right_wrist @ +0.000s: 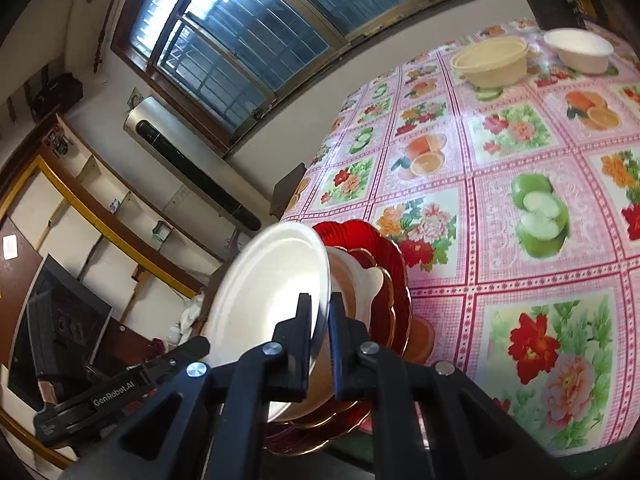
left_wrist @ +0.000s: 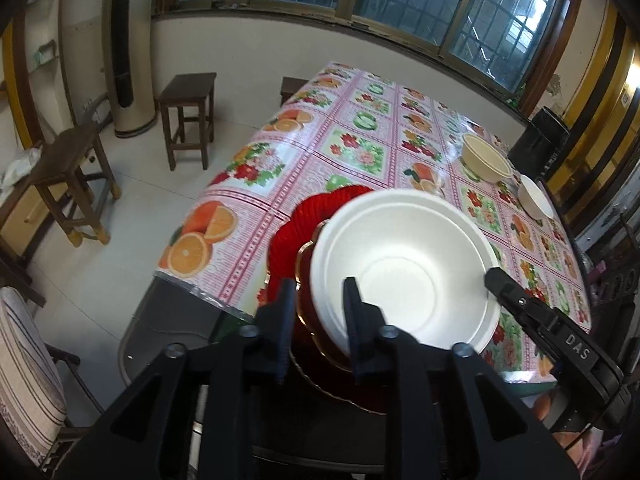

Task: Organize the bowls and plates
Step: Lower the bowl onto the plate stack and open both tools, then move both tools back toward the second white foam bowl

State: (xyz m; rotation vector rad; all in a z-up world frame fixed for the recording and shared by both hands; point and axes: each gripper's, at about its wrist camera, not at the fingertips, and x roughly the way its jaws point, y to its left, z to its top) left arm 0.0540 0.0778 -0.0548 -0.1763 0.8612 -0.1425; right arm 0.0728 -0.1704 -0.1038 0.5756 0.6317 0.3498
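A white foam bowl (left_wrist: 404, 268) rests tilted on a stack of red gold-rimmed plates (left_wrist: 292, 224) at the near corner of the table. My left gripper (left_wrist: 318, 312) straddles the bowl's near rim and a plate edge, jaws apart, one finger (left_wrist: 356, 320) inside the bowl. My right gripper (right_wrist: 320, 320) is shut on the white bowl's rim (right_wrist: 272, 284); it shows in the left wrist view (left_wrist: 520, 304) at the bowl's right edge. The red plates (right_wrist: 384, 256) lie under the bowl.
A beige bowl (left_wrist: 486, 158) and a small white bowl (left_wrist: 534, 198) stand at the far right of the fruit-patterned tablecloth (left_wrist: 344, 136). Wooden stools (left_wrist: 188, 112) stand on the floor to the left. A striped chair (left_wrist: 24, 360) is near left.
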